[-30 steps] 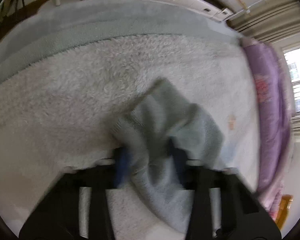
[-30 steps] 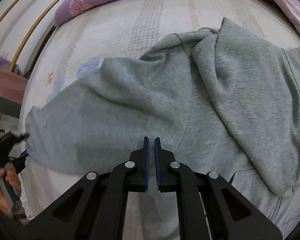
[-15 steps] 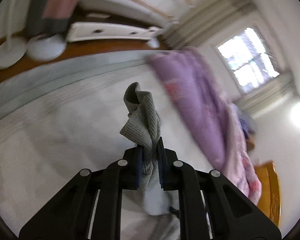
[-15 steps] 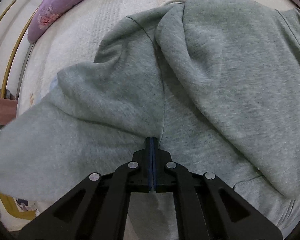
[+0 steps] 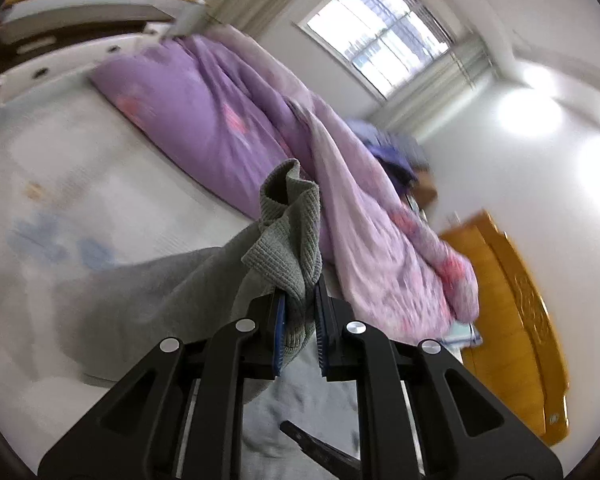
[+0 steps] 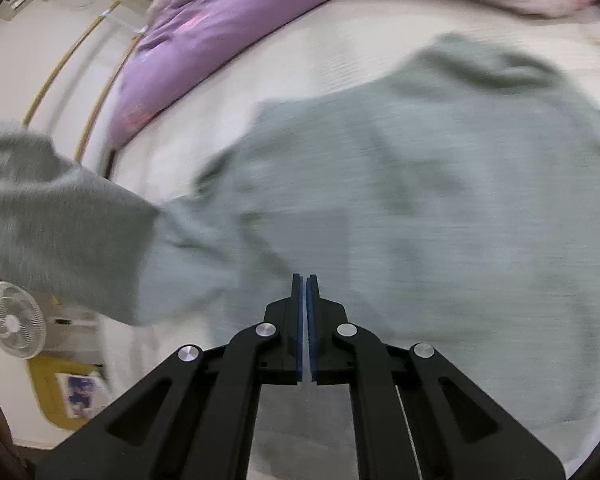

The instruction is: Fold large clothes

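A home bedroom; a wide bed with a pale textured cover (image 5: 100, 184), a rumpled purple floral duvet (image 5: 204, 120), an orange wooden headboard (image 5: 516, 304), a curtained barred window (image 5: 384, 28), and a white standing fan (image 6: 14, 324).

The right gripper (image 6: 304, 280) hangs over the grey hoodie (image 6: 400, 208), its jaws almost together with nothing between them. The hoodie lies blurred on the bed (image 6: 260, 68). Its sleeve (image 6: 60, 220) is lifted at the left. Beyond the hoodie lies a purple quilt (image 6: 220, 28). Below the sleeve stands a white fan (image 6: 14, 320).
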`<act>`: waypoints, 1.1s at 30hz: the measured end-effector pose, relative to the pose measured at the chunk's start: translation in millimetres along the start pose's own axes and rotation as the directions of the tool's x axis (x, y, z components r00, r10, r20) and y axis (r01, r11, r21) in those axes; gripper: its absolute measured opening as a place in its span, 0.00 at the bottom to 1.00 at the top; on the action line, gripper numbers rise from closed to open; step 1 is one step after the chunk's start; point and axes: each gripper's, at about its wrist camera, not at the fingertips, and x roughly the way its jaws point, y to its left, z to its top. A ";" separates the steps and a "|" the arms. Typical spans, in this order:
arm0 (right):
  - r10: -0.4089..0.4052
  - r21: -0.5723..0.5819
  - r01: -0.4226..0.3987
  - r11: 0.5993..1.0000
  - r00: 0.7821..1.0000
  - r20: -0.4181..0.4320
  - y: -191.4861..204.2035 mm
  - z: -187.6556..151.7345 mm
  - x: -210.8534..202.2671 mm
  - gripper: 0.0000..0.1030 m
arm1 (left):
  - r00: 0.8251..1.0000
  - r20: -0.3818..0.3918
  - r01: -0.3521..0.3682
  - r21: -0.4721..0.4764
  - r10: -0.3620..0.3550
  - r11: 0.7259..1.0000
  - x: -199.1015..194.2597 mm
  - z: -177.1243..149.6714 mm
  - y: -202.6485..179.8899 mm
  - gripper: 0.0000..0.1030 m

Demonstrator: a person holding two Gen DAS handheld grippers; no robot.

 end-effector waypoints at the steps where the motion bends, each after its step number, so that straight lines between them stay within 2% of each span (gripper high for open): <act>1: -0.020 0.016 0.020 1.000 1.000 0.009 -14.4 2.0 -6.0 0.04 | 1.000 -0.019 0.004 0.006 -0.004 1.000 15.0 -13.6 -12.5 0.12; 2: -0.056 0.042 0.056 0.998 0.998 0.020 -39.3 1.3 -17.6 0.04 | 0.999 -0.047 0.014 0.012 -0.013 1.000 38.8 -27.8 -26.7 0.12; 6: -0.149 0.089 0.145 0.985 0.988 0.047 -95.0 4.6 -46.7 0.04 | 0.990 -0.137 0.018 0.029 -0.014 0.999 99.1 -82.7 -61.7 0.12; 10: -0.226 0.131 0.215 0.968 0.971 0.072 -163.9 5.4 -82.8 0.05 | 0.977 -0.212 -0.009 0.098 0.030 0.995 146.4 -136.6 -79.5 0.12; 15: -0.279 0.181 0.260 0.949 0.956 0.088 -225.0 8.4 -109.5 0.05 | 0.946 -0.310 -0.047 0.149 0.092 0.988 194.8 -197.7 -89.6 0.12; 17: -0.288 0.194 0.267 0.944 0.953 0.092 -236.7 12.5 -111.3 0.05 | 0.926 -0.348 -0.081 0.204 0.150 0.976 215.6 -215.8 -92.2 0.12; 18: -0.293 0.207 0.269 0.941 0.951 0.099 -245.2 16.9 -114.1 0.05 | 0.909 -0.384 -0.095 0.189 0.162 0.977 224.2 -225.7 -81.8 0.12; 19: -0.295 0.215 0.268 0.939 0.950 0.106 -252.4 20.8 -118.4 0.05 | 0.898 -0.408 -0.101 0.172 0.164 0.980 231.9 -230.7 -77.2 0.12; 23: -0.312 0.216 0.276 0.937 0.938 0.154 -272.9 42.4 -137.0 0.05 | 0.891 -0.410 -0.109 0.227 0.196 0.968 244.5 -244.1 -81.1 0.12; 25: -0.323 0.213 0.285 0.935 0.931 0.172 -282.1 54.2 -145.2 0.05 | 0.868 -0.434 -0.133 0.266 0.242 0.955 252.9 -252.8 -81.8 0.13; 27: -0.346 0.216 0.305 0.927 0.920 0.184 -290.6 66.6 -153.1 0.05 | 0.850 -0.463 -0.148 0.246 0.250 0.958 258.4 -260.7 -77.7 0.13; 30: -0.351 0.283 0.293 0.913 0.919 0.179 -315.2 78.8 -165.0 0.05 | 0.838 -0.482 -0.145 0.257 0.257 0.955 261.8 -270.6 -81.8 0.17; 32: -0.342 0.322 0.274 0.906 0.923 0.176 -323.6 82.7 -171.6 0.05 | 0.836 -0.485 -0.136 0.272 0.258 0.953 264.5 -277.7 -86.7 0.25; 33: -0.351 0.337 0.280 0.899 0.921 0.169 -328.0 85.9 -175.8 0.05 | 0.834 -0.489 -0.127 0.278 0.254 0.952 265.7 -281.4 -88.1 0.26</act>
